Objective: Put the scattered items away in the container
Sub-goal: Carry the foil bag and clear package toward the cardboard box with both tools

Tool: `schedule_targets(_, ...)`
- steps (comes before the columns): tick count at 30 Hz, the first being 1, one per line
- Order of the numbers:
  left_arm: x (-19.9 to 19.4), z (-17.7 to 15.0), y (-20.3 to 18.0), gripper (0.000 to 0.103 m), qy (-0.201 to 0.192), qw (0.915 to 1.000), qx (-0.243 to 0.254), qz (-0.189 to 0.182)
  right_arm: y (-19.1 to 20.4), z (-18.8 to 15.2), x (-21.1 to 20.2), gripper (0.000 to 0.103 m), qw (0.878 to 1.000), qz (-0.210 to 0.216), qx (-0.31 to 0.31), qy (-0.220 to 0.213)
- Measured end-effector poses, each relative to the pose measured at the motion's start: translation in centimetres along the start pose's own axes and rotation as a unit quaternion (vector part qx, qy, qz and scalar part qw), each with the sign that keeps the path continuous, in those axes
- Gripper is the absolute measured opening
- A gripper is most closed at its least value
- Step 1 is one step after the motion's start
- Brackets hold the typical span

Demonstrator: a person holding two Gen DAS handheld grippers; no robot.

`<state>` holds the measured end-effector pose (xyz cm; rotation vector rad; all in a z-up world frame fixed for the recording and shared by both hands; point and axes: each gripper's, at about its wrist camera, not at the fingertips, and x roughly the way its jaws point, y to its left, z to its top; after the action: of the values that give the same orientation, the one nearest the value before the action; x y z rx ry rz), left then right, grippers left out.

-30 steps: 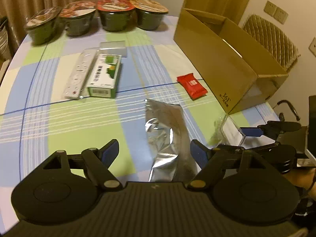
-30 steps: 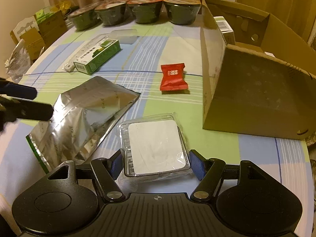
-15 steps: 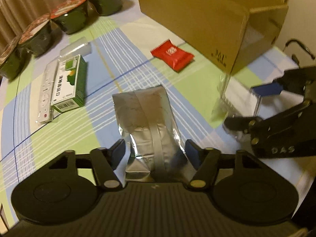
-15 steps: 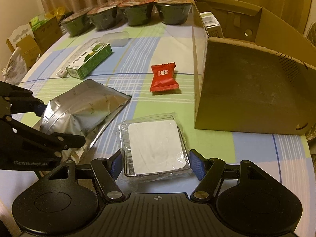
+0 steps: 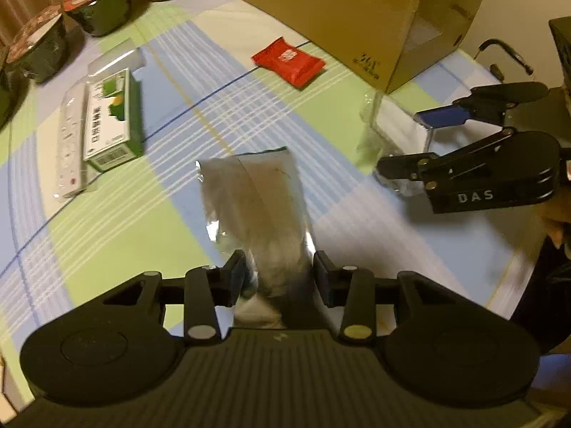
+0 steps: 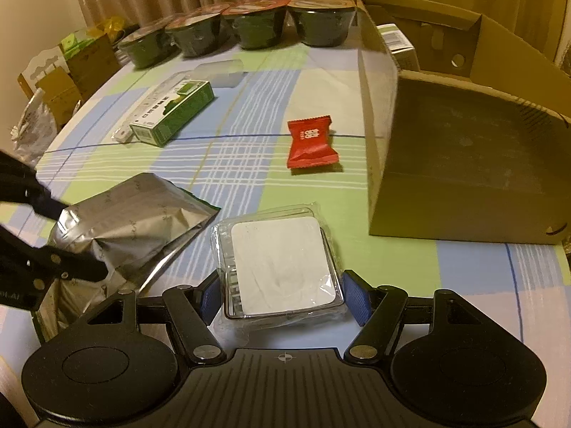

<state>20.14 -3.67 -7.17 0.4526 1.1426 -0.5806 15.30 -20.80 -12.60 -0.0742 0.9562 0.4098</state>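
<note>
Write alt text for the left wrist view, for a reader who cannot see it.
The left hand-held gripper is closing on the near end of a silver foil pouch lying on a checked tablecloth. To the right, the right hand-held gripper straddles a clear plastic case; beyond lie a red snack packet, a green carton and an open cardboard box.

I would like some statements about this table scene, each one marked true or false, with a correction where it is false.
1. The silver foil pouch lies between the fingers of the left gripper, whose jaws are closing. True.
2. The red snack packet is inside the cardboard box. False: it lies on the tablecloth beside the box.
3. The right gripper has the clear plastic case between its blue pads. True.
4. The green carton stands upright. False: it lies flat on its side.
5. Four lidded bowls stand in a row at the table's far edge. True.
</note>
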Motion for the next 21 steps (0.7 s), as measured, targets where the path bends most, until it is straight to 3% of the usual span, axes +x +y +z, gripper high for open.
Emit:
schedule_targets(4, 0.0, 0.8, 0.2, 0.052, 0.003, 0.9997, -0.002, 0.023, 0.3, 0.1, 0.2, 0.072, 1.000, 0.002, -0.006, 0.000)
schedule_targets(12, 2.7, 1.6, -0.8, 0.053, 0.049, 0.9977, 0.019, 0.041, 0.1, 0.1, 0.2, 0.072, 1.000, 0.008, -0.001, -0.002)
schedule_targets(16, 2.8, 1.7, -0.6, 0.043, 0.050, 0.9976, 0.018, 0.044, 0.0, 0.1, 0.2, 0.072, 1.000, 0.011, 0.001, -0.002)
schedule_targets(18, 2.5, 1.6, -0.6, 0.031, 0.047, 0.9980, 0.018, 0.039, 0.0, 0.1, 0.1, 0.072, 1.000, 0.013, 0.002, -0.002)
schedule_targets(21, 1.8, 1.3, -0.4, 0.028, 0.043, 0.9982, 0.015, 0.038, 0.1, 0.0, 0.1, 0.072, 1.000, 0.015, -0.001, -0.001)
